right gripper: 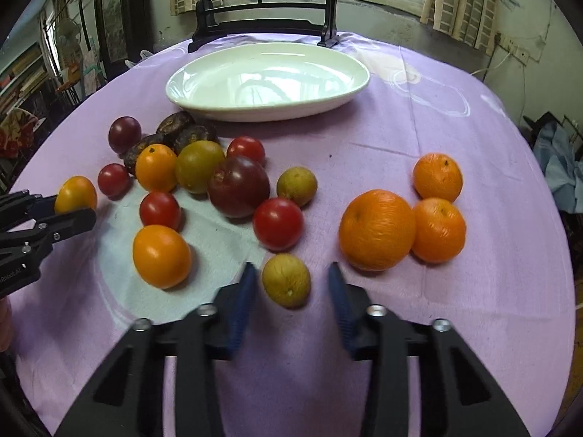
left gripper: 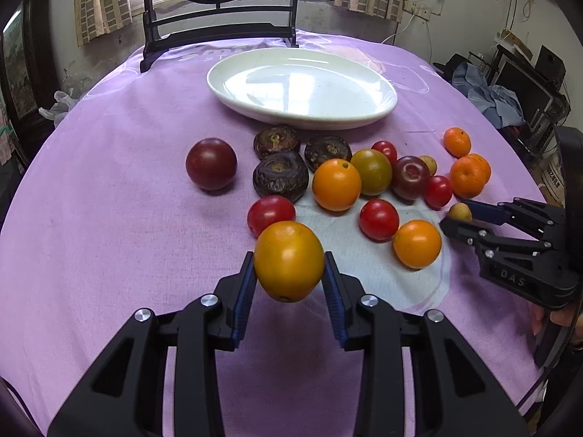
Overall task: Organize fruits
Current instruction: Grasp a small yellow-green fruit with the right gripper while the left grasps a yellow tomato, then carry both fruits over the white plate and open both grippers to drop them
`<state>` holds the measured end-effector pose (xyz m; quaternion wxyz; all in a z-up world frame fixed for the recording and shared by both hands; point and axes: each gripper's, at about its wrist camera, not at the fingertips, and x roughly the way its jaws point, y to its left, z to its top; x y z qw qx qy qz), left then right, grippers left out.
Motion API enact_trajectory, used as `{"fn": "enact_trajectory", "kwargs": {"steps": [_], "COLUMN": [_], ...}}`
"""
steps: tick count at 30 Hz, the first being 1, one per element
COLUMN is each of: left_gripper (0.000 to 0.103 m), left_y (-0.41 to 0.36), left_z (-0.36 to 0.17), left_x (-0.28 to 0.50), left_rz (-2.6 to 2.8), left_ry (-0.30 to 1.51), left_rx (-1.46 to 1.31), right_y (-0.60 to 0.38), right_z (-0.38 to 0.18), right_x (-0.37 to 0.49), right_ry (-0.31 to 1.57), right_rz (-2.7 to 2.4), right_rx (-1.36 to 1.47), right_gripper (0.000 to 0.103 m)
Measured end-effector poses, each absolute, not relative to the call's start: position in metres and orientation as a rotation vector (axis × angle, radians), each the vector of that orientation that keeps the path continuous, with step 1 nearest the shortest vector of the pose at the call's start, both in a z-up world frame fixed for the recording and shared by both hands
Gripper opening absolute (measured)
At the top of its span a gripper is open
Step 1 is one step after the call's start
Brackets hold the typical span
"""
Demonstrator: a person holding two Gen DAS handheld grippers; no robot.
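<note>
A: The left gripper (left gripper: pixel 288 273) has its jaws clamped on a yellow-orange oval tomato (left gripper: pixel 288 260), one blue pad on each flank, and in its own view the tomato seems to hang clear of the purple cloth on the tabletop (left gripper: pixel 109 240). Where does it go?

B: My guess is the empty white oval ceramic dish (left gripper: pixel 386 107) at the far side, beyond the three dark wrinkled round fruits (left gripper: pixel 281 178). Nothing lies in it yet, so the sorting has barely begun

A: And the right gripper (right gripper: pixel 289 284)?

B: Its jaws are spread, with a small dull-green round fruit (right gripper: pixel 286 279) between them on the cloth. The pads do not appear to touch it; the left one is nearer than the right

A: So how would you handle it from here?

B: Centre the right jaws first, so both pads meet the fruit together and it does not roll toward the large orange mandarin (right gripper: pixel 377 229) just beside. Close gently, since the skin looks thin. For the left, keep the squeeze only firm enough to hold; a smooth tomato like that could squirt out or bruise

A: Any risk on the way to the dish?

B: The scattered red cherry tomatoes (left gripper: pixel 379 219) and the orange round tomato (left gripper: pixel 336 184) lie between. Carry high over them, come down low inside the rim, then release so it does not roll off the shallow edge
</note>
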<state>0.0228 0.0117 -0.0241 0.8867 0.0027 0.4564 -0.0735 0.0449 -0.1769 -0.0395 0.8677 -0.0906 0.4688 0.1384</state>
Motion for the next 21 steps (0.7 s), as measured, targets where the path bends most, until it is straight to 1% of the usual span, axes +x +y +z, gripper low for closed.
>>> {"fn": "enact_trajectory", "kwargs": {"steps": [3,8,14,17,21], "left_gripper": [0.035,0.035,0.035,0.035,0.035], "left_y": [0.011,0.015,0.004,0.003,0.005], "left_z": [-0.014,0.011,0.032,0.030,0.017], "left_x": [0.028,0.055,0.115,0.148,0.181], "left_rz": [-0.146,-0.178,-0.165,-0.123,-0.080], "left_ry": [0.921,0.898,0.868,0.871,0.910], "left_rx": [0.029,0.017,0.010,0.003,-0.006], "right_y": [-0.176,-0.175,-0.157,-0.142,-0.126], "right_z": [-0.033,0.001,0.034,0.034,0.020], "right_x": [0.041,0.030,0.074,0.106,0.138], "right_ry": [0.966,0.861,0.772,0.772,0.811], "right_rz": [0.305,0.423,0.418,0.403,0.391], "right_rx": [-0.194,-0.125,-0.132,-0.148,-0.142], "right_gripper": [0.025,0.025,0.025,0.025,0.025]}}
